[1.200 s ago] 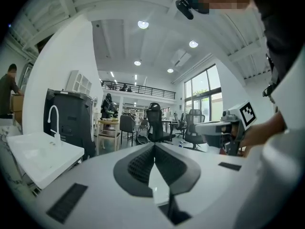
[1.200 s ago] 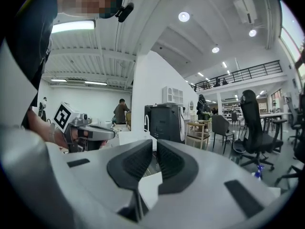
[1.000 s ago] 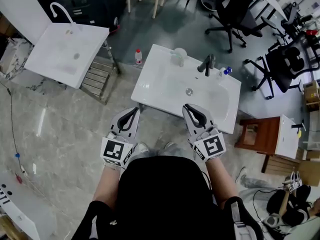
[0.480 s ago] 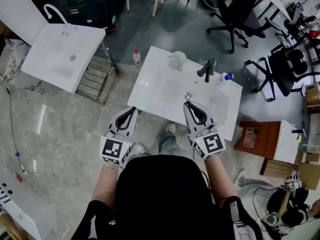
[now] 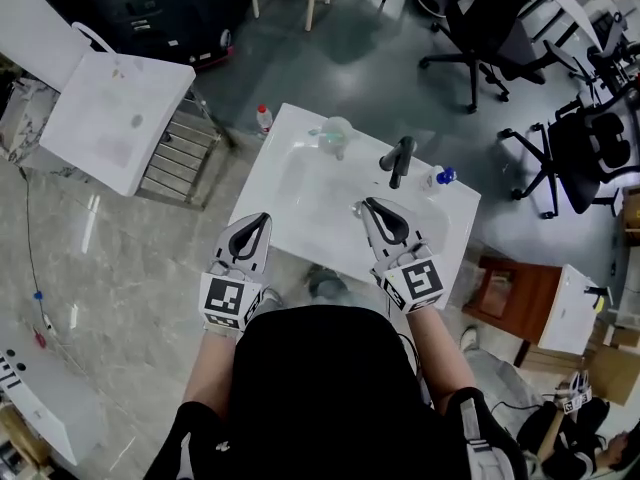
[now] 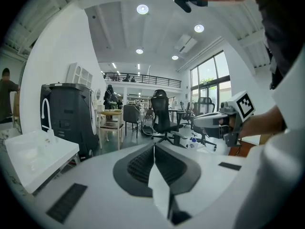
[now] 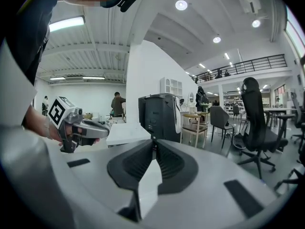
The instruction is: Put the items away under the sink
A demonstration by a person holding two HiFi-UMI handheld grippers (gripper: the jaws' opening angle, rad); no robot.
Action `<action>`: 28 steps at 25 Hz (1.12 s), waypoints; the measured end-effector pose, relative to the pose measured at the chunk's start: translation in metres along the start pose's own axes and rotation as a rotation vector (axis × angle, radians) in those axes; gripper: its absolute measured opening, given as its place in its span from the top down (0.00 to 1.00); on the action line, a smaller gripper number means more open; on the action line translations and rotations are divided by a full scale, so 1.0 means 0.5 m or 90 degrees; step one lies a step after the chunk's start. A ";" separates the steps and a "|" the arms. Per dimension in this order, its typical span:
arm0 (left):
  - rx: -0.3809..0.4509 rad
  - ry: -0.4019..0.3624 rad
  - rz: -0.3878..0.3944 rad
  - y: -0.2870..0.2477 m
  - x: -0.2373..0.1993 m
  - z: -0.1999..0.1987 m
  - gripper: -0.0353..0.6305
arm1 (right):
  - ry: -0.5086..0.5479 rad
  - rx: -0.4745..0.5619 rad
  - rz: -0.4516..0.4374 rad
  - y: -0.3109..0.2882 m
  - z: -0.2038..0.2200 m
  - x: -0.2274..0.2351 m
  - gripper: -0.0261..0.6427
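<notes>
The left gripper has its jaws closed with nothing between them and shows over the near edge of the white sink. The right gripper also has closed, empty jaws and shows over the basin, near the dark tap. Both gripper views confirm the pads meet with no item held.

On the sink's back rim, a translucent cup stands left of the tap. A small blue-capped item sits right of the tap, possibly a bottle on its side. A red-capped bottle stands on the floor just beside the sink's far left corner. A second sink stands well apart to the left.
</notes>
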State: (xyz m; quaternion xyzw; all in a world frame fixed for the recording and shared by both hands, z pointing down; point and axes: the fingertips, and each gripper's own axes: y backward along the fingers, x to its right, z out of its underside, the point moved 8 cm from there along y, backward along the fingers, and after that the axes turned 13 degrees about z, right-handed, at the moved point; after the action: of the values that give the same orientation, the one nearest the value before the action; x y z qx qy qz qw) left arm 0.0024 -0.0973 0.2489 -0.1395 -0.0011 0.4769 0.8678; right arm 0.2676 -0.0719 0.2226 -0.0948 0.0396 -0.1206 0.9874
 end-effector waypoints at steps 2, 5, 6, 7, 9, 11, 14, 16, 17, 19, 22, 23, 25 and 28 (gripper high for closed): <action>-0.006 0.004 -0.006 -0.030 0.010 0.000 0.91 | -0.003 -0.003 -0.009 -0.008 0.005 0.025 0.89; -0.018 0.015 -0.018 -0.070 0.021 0.007 0.91 | -0.010 -0.007 -0.022 -0.020 0.013 0.054 0.89; -0.023 0.019 -0.021 -0.082 0.025 0.012 0.91 | -0.014 -0.009 -0.024 -0.024 0.018 0.062 0.89; -0.028 0.022 -0.023 -0.094 0.028 0.018 0.91 | -0.017 -0.011 -0.027 -0.027 0.022 0.069 0.89; -0.040 0.029 -0.023 -0.116 0.034 0.030 0.91 | -0.017 -0.013 -0.033 -0.033 0.027 0.080 0.89; -0.052 0.034 -0.020 -0.136 0.036 0.040 0.91 | -0.020 -0.017 -0.038 -0.041 0.031 0.089 0.89; -0.068 0.039 -0.010 -0.165 0.029 0.055 0.91 | -0.026 -0.025 -0.037 -0.053 0.034 0.097 0.89; -0.071 0.039 0.002 -0.184 0.020 0.064 0.91 | -0.026 -0.033 -0.034 -0.060 0.034 0.096 0.89; -0.070 0.039 0.010 -0.193 0.014 0.067 0.91 | -0.024 -0.038 -0.031 -0.064 0.034 0.094 0.89; -0.069 0.042 0.029 -0.214 -0.001 0.078 0.91 | -0.016 -0.050 -0.023 -0.071 0.034 0.088 0.89; -0.072 0.051 0.060 -0.251 -0.032 0.104 0.91 | -0.010 -0.064 -0.004 -0.086 0.034 0.078 0.89; -0.073 0.052 0.070 -0.263 -0.044 0.113 0.91 | -0.012 -0.068 0.002 -0.091 0.032 0.073 0.89; -0.075 0.052 0.088 -0.287 -0.064 0.133 0.91 | -0.013 -0.082 0.025 -0.095 0.031 0.068 0.89; -0.081 0.047 0.121 -0.329 -0.077 0.148 0.91 | -0.008 -0.108 0.075 -0.087 0.031 0.075 0.89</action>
State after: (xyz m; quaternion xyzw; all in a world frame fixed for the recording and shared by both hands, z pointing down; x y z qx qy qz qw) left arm 0.1075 -0.1945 0.3651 -0.2113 0.0141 0.5507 0.8074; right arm 0.2954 -0.1198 0.2444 -0.1765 0.0491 -0.0577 0.9814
